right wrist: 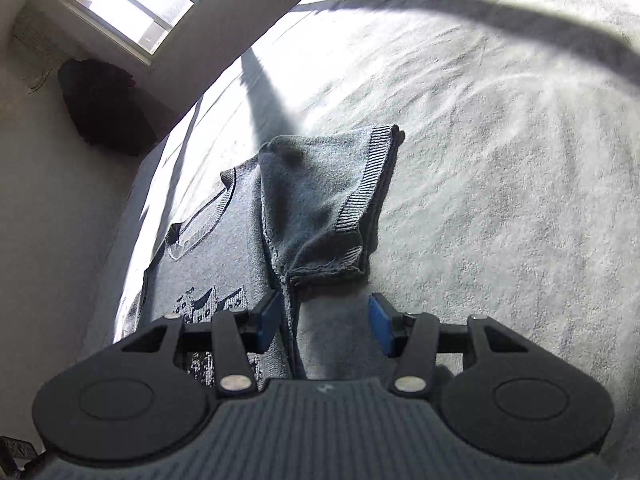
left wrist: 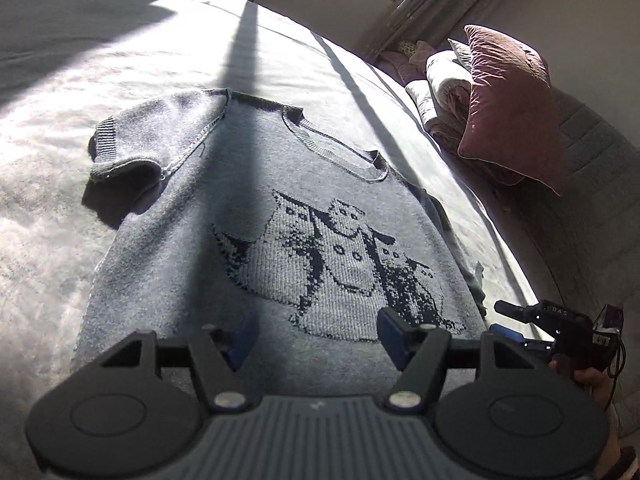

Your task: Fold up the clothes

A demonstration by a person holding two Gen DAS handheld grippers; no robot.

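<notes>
Both grippers' blue pads stand spread, pinching nothing: left gripper point(left wrist: 314, 338) over the knit sweater point(left wrist: 248, 208), right gripper point(right wrist: 324, 320) beside its ribbed sleeve point(right wrist: 320, 200) on fuzzy bedding point(right wrist: 500, 160).

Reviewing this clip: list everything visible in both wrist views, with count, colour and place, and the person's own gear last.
sweater: one, grey knit with a dark cat pattern, spread flat on the bed, one short sleeve folded inward.
bed cover: one, pale grey, under the sweater, striped with sunlight.
pillow: one, dusty pink, upright at the bed's far side.
folded duvet: one, white and pink, beside the pillow.
window: one, bright, on the far wall.
dark bundle: one, black, on the floor below the window; unclear what.
left gripper: black, blue pads, open above the sweater's hem.
right gripper: black, blue pads, open near the folded sleeve.
</notes>
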